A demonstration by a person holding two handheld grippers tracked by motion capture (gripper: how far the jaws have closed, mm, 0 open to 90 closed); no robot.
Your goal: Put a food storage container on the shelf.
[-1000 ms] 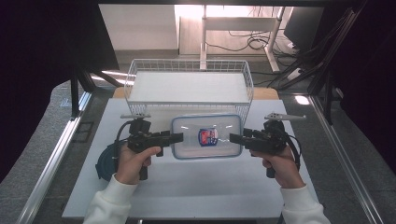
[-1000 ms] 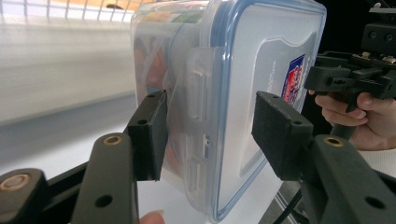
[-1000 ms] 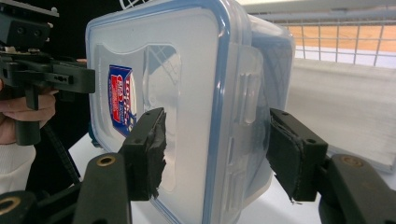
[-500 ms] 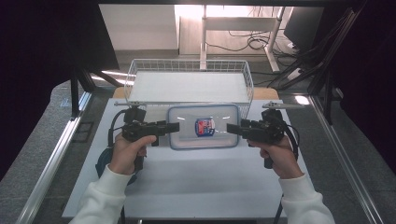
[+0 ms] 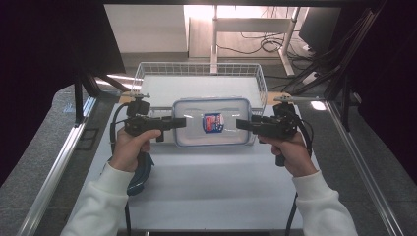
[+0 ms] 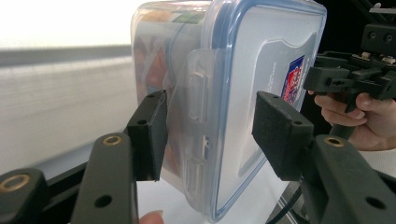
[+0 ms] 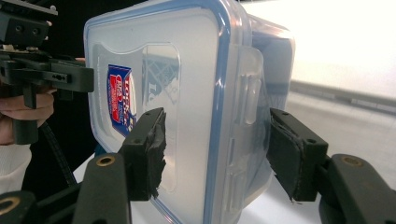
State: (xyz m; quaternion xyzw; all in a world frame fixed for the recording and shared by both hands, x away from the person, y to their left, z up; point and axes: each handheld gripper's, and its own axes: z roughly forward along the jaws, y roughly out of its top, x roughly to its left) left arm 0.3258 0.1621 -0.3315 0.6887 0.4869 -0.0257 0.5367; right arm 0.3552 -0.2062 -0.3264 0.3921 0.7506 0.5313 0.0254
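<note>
Container [image 5: 211,122] first: a clear plastic box with a blue-rimmed lid and a red-and-blue label on top, hanging level between my two tools over the near edge of the wire basket [image 5: 147,71]. A second ago it sat lower and nearer to me, over the white tabletop [image 5: 206,187]; now it has come up and away from me, so its far side overlaps the basket's front rim. I judge the lift nearly done, with what remains being to carry it on over the rim and set it down inside.

My left tool [image 5: 181,122] has one short end of the box between its jaws — in the left gripper view one pad lies against the underside, while the pad [image 6: 280,133] on the lid side looks a little clear of it, so I cannot tell how firmly it clamps. My right tool [image 5: 241,124] grips the opposite end, with both torn foam pads [image 7: 152,154] pressed against lid and base.

Behind the basket lie floor, desk legs and loose cables [image 5: 268,46].
</note>
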